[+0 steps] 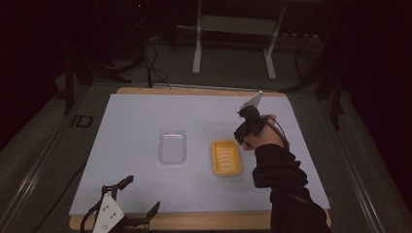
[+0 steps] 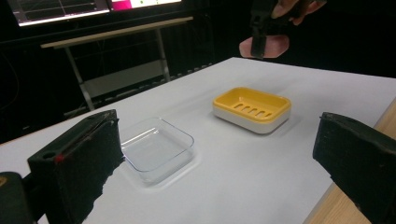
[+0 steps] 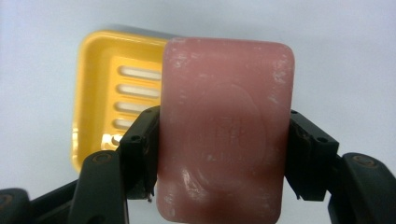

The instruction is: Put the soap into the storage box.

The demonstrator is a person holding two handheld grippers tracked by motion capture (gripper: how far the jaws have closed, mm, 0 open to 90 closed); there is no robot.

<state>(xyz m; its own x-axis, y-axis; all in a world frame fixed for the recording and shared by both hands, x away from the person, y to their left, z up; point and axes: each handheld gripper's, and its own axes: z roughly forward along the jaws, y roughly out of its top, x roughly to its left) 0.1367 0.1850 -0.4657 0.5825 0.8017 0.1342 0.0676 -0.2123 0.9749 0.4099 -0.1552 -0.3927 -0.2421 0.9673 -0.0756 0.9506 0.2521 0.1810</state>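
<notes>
Surface [image 1: 136, 121]: white sheet over a wooden board. Clear tray [image 1: 172, 146] near centre; yellow soap dish [image 1: 226, 157] just beside it at 3 o'clock, apart. Right gripper [image 3: 224, 154]: fingers pinching the pink soap bar [image 3: 226, 135] by its long edges, held in the air above the dish. Left gripper [image 1: 133, 196] at the surface's 7 o'clock edge, fingers spread, holding nothing.

We look along the left gripper [image 2: 224, 163], its two black jaws standing wide apart over the white table [image 2: 261, 177] with nothing between them. Between them and farther off sit a clear tray [image 2: 156, 149] on the left and a yellow soap dish [image 2: 252, 109] to its right, well apart. Above the far edge, the right gripper [image 2: 261, 32] pinches a pink soap bar [image 2: 275, 46] in the air
</notes>
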